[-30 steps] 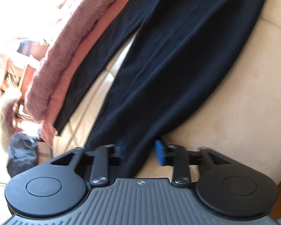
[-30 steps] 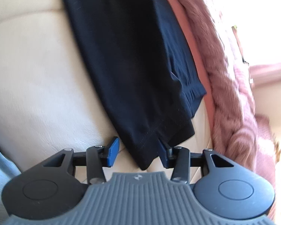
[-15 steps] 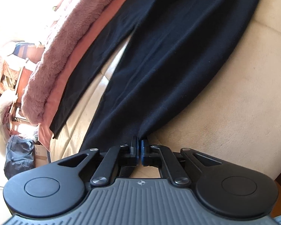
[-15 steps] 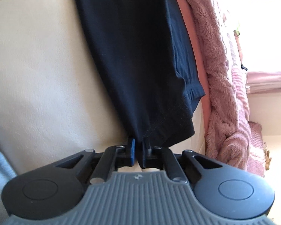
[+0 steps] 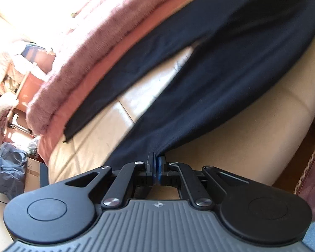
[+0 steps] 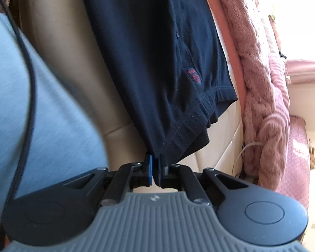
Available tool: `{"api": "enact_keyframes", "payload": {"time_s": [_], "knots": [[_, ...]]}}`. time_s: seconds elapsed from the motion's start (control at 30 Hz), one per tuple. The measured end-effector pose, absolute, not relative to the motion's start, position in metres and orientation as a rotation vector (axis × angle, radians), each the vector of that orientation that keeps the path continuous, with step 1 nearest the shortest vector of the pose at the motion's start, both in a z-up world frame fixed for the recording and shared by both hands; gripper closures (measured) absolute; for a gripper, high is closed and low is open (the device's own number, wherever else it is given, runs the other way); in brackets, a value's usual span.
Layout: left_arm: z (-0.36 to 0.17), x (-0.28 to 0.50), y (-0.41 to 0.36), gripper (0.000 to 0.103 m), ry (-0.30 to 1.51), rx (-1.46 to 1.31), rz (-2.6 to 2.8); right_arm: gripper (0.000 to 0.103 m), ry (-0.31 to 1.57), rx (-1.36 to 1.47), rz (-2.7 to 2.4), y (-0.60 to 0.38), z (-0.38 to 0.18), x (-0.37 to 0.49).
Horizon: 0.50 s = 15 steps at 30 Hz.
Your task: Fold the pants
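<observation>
Sofa (image 5: 252,147) of cream leather carries the black pants (image 5: 231,67) spread lengthwise, the far leg running beside a pink fluffy blanket (image 5: 98,48) along the backrest. Left gripper (image 5: 155,163) has its jaws clenched on the near leg's hem end, and right gripper (image 6: 155,166) has its jaws clenched on the near corner of the waistband (image 6: 191,126). To fold well, I judge both ends should rise level and taut, then carry the near leg over onto the far one with edges matched.
</observation>
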<state>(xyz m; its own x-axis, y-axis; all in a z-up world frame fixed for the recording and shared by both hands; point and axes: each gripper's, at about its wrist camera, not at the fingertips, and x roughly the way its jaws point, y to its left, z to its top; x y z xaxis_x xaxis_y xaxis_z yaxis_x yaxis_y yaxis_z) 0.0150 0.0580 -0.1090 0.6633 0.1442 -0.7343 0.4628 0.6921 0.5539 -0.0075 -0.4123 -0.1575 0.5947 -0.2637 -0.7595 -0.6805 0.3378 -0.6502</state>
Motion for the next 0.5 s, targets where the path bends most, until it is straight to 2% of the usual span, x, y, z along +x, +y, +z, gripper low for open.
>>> {"api": "enact_keyframes", "payload": {"time_s": [0.23,0.5], "knots": [[-0.061,0.053,0.062,0.102,0.743,0.72,-0.11,0.103,0.829,-1.084,0.205,-0.412,-0.114,0.006],[-0.027,0.15,0.07,0.102,0.745,0.615,-0.042,0.103,0.722,-0.921,0.081,-0.411,-0.065,0.106]]}}
